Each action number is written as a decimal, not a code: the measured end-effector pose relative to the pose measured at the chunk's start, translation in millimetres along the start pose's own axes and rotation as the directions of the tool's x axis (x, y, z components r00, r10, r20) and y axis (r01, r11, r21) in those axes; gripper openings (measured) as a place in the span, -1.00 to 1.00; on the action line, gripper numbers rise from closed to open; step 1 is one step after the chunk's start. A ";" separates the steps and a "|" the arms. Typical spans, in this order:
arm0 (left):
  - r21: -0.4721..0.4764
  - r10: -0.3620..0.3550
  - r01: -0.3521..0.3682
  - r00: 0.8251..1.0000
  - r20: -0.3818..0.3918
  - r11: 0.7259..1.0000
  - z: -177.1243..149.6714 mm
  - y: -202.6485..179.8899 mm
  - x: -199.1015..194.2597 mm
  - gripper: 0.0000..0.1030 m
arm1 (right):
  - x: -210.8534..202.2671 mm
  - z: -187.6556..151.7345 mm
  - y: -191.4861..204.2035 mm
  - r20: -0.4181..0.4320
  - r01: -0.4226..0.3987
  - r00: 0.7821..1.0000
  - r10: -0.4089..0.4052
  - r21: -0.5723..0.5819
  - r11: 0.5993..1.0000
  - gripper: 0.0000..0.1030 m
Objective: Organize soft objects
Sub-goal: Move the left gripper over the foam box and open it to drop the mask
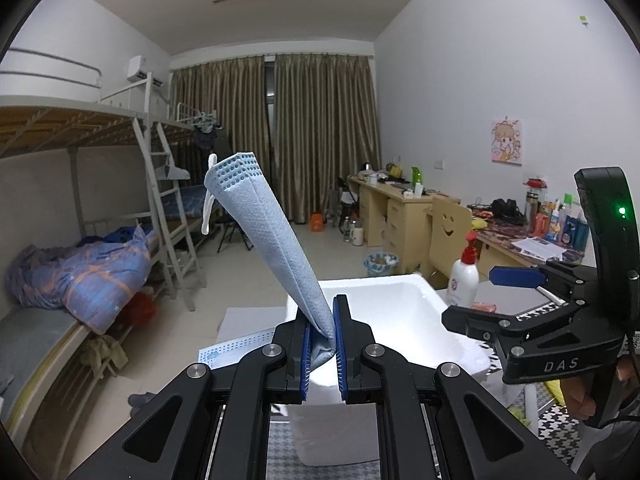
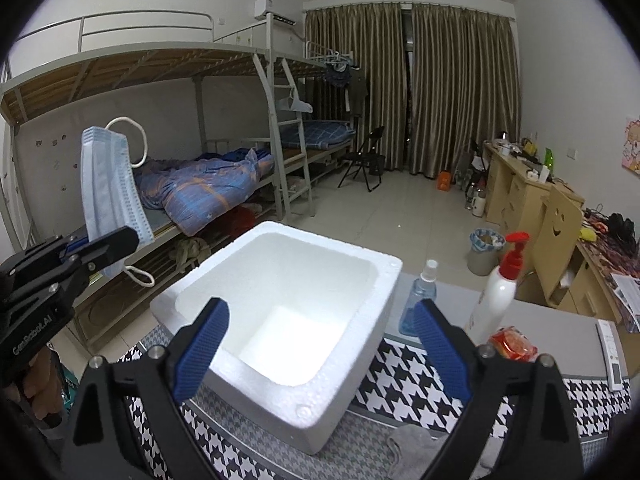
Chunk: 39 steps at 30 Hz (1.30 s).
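Observation:
My left gripper (image 1: 322, 340) is shut on a light blue face mask (image 1: 264, 232), pinched by one end so it stands up in the air. From the right wrist view the mask (image 2: 108, 184) hangs upright at the left, in the left gripper (image 2: 102, 250), left of a white foam box (image 2: 340, 380). The box (image 1: 432, 300) is open and looks empty. My right gripper (image 2: 320, 340) is open and empty, its blue pads (image 2: 204, 344) spread over the box's near rim. It shows at the right in the left wrist view (image 1: 516, 280).
The box stands on a houndstooth cloth (image 2: 404, 372). A white pump bottle (image 2: 496, 296), a clear spray bottle (image 2: 420, 296) and a red packet (image 2: 512, 344) stand right of the box. A grey cloth (image 2: 416, 448) lies at the near edge. Another mask (image 1: 236, 346) lies flat left of the box.

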<state>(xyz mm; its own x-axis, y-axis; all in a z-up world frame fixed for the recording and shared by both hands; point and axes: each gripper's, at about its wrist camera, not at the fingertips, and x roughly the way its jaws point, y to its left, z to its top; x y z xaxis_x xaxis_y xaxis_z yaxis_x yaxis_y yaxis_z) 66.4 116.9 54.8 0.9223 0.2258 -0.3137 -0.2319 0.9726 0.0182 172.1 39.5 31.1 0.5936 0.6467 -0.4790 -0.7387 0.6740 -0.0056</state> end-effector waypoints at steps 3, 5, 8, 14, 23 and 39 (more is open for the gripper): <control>0.007 -0.016 0.016 1.000 -0.004 1.000 3.2 -6.9 4.5 -0.79 | -6.6 -3.8 -3.8 0.011 0.004 1.000 -0.004 0.010 1.000 0.86; 0.011 -0.027 0.027 1.000 -0.010 1.000 4.4 -10.4 7.2 -0.79 | -9.8 -5.6 -6.2 0.016 0.012 1.000 -0.012 0.017 1.000 0.86; 0.017 -0.042 0.042 0.999 -0.016 0.999 5.9 -15.3 10.1 -0.79 | -15.5 -9.9 -12.9 0.021 0.020 1.000 -0.020 0.031 0.999 0.86; 0.038 -0.068 0.069 0.997 -0.030 0.997 8.7 -28.8 16.8 -0.79 | -24.1 -19.4 -22.9 0.019 0.032 0.999 -0.033 0.052 0.998 0.86; 0.038 -0.119 0.122 0.989 -0.086 0.992 11.2 -39.6 33.8 -0.79 | -35.8 -30.9 -38.3 0.014 0.060 0.998 -0.062 0.069 0.996 0.86; 0.053 -0.148 0.160 0.973 -0.175 0.986 13.8 -59.3 65.1 -0.79 | -50.9 -43.9 -63.1 0.015 0.100 0.995 -0.102 0.109 0.989 0.86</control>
<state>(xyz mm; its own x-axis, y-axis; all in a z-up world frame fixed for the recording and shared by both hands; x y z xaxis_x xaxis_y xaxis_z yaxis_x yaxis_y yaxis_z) 144.4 74.7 46.4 0.8780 0.0658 -0.4742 -0.0651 0.9977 0.0178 174.5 -51.6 17.3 0.6706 0.5795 -0.4631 -0.6363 0.7703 0.0426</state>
